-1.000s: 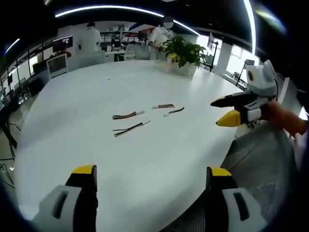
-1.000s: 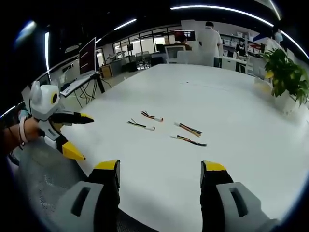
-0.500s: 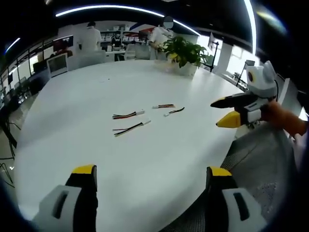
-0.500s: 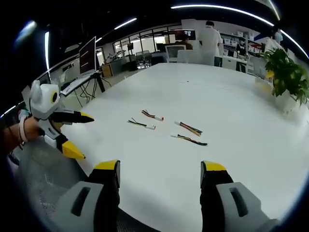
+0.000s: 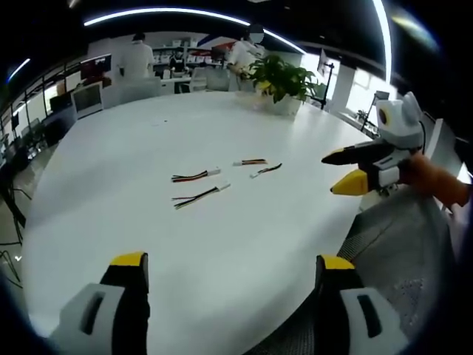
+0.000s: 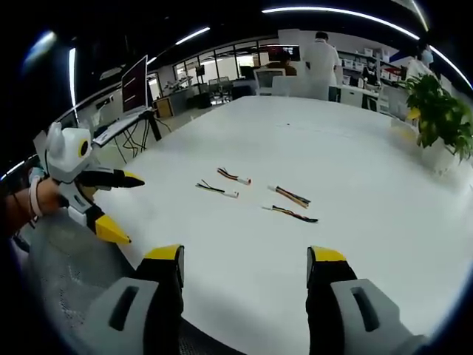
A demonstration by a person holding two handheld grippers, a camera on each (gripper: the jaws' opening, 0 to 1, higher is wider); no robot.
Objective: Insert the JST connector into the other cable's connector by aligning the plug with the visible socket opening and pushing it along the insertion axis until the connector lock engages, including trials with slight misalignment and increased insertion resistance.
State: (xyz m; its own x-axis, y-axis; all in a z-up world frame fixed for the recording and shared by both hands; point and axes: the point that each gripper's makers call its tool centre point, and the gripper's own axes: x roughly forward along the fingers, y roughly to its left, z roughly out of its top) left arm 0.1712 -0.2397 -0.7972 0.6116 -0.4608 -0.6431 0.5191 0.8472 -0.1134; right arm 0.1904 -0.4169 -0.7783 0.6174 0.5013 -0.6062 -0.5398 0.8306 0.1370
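Lying loose mid-table [image 5: 111,148]: four cables [image 5: 195,176]; plant [image 5: 284,78] behind; both grippers [image 5: 229,270] [image 6: 244,259] agape

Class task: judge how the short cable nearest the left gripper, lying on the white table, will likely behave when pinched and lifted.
The nearest cable is probably floppy: its thin coloured wires already curve loosely on the table. It looks very light, so a nudge would likely slide it. Its small white connector end seems the only stiff part.

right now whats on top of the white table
Four short cable pieces lie loose on the white table; a potted plant stands at its far edge.
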